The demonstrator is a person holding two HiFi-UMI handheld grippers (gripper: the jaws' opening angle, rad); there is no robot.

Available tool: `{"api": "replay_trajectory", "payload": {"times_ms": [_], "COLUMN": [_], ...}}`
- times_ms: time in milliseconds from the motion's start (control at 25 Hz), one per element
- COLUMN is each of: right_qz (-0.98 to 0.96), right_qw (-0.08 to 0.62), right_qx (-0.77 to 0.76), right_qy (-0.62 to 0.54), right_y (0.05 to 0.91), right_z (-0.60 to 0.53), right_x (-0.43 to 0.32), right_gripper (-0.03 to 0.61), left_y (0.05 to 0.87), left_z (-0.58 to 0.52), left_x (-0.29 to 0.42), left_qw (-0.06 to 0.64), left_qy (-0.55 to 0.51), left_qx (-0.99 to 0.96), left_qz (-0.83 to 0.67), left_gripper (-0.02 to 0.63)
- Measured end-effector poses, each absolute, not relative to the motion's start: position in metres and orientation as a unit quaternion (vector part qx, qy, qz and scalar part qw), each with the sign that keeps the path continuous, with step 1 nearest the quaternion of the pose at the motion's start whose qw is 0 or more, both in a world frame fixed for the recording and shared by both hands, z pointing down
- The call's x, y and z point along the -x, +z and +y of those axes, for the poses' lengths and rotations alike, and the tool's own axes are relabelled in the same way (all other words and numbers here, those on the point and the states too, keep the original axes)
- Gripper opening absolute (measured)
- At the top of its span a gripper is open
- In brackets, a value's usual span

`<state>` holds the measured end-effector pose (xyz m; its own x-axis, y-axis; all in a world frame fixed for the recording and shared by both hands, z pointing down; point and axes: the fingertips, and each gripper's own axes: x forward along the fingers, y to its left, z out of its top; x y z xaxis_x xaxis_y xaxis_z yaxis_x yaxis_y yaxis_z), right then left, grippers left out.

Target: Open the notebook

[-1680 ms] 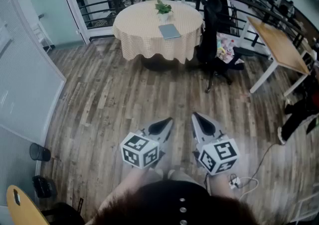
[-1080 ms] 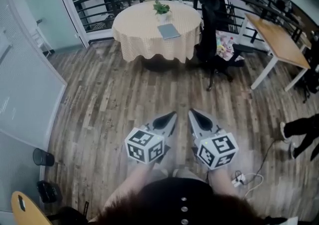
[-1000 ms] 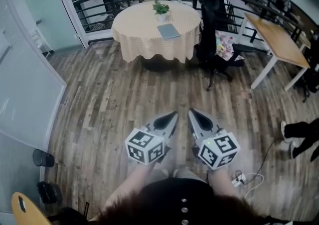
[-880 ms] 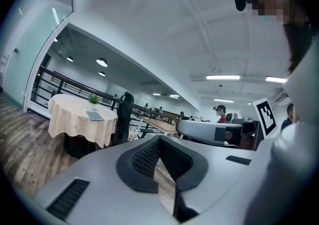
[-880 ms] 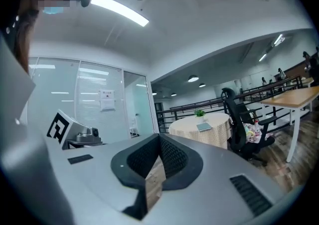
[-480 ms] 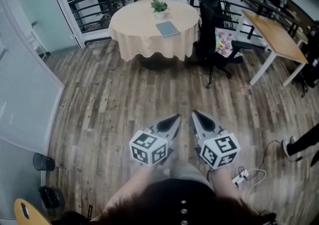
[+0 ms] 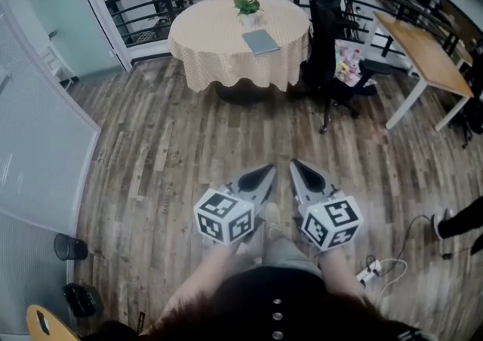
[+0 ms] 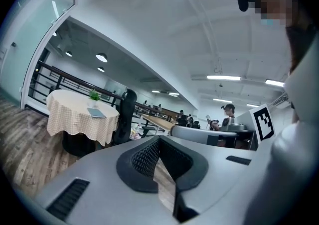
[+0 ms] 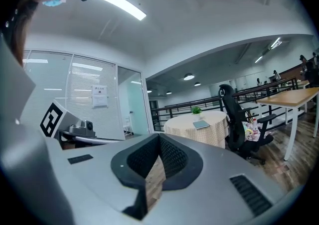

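Observation:
A blue-grey notebook (image 7: 261, 41) lies closed on the round table with a checked cloth (image 7: 211, 38), far ahead across the wooden floor. It also shows small in the left gripper view (image 8: 96, 113) and in the right gripper view (image 9: 201, 125). My left gripper (image 7: 266, 173) and right gripper (image 7: 296, 167) are held side by side low in front of me, pointing toward the table. Both are shut with nothing between the jaws, in their own views as well: the left gripper (image 8: 158, 142) and the right gripper (image 9: 159, 139).
A potted plant (image 7: 247, 6) stands behind the notebook. A black office chair (image 7: 328, 23) sits right of the table, and a wooden desk (image 7: 423, 53) further right. A glass wall (image 7: 30, 128) runs along the left. A cable and power strip (image 7: 373, 271) lie on the floor.
The view has advanced a little toward the table. Both grippers stay shut and side by side. A person's legs at the right edge have shifted.

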<state>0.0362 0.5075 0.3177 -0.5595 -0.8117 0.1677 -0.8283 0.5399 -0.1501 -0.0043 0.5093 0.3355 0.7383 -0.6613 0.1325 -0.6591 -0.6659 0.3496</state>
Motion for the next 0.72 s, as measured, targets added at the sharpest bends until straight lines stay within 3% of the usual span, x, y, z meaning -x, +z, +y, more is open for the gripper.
{"api": "replay_trajectory", "payload": {"times_ms": [720], "right_qz": [-0.887], "right_qw": [0.060], "right_qx": [-0.444], "right_qy": [0.109], "right_y": [0.323], "right_z": [0.286], "right_x": [-0.074], "right_gripper": [0.011], "left_y": [0.344], "left_z": [0.292], "left_x": [-0.032], "left_qw": [0.197], "left_qy": [-0.001], "left_qx": [-0.901], "left_qz": [-0.386], "left_gripper": [0.008]}}
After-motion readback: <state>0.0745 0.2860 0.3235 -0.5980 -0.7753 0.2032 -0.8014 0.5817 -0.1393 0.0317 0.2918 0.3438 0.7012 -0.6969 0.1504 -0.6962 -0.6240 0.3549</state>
